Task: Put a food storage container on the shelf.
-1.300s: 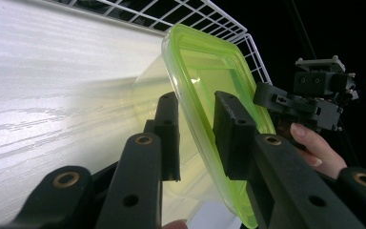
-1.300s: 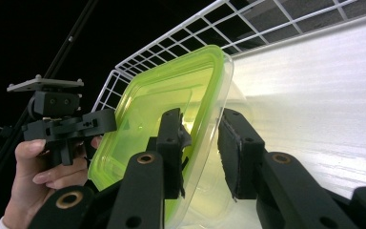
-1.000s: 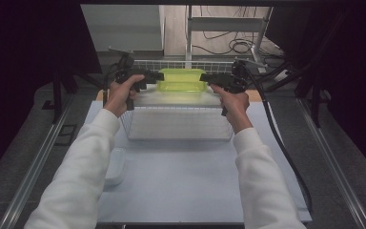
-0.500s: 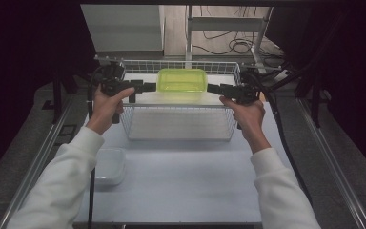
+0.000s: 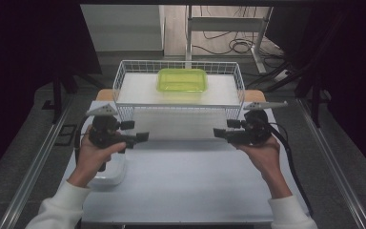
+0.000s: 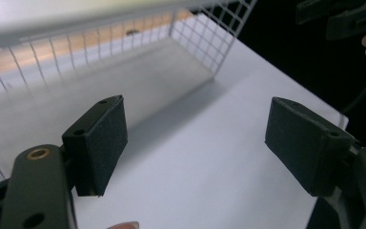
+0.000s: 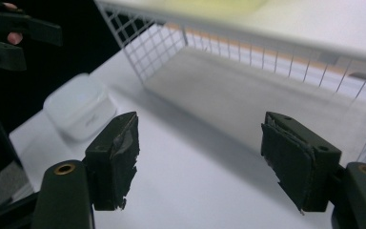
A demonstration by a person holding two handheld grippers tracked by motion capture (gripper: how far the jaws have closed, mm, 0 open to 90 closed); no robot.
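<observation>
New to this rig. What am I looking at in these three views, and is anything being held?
No robot arm here: a person holds a handheld two-jaw gripper in each hand. The high view looks down on the white table from the person's side, with the left gripper at left and the right gripper at right. The two other pictures come from cameras riding on each gripper, looking along its black jaws.

On the table stands a white wire rack with a green container on top. A white lidded box lies under the left hand.

Both grippers' jaws have just been opening and stand wide apart with nothing between them, so nothing is held.
</observation>
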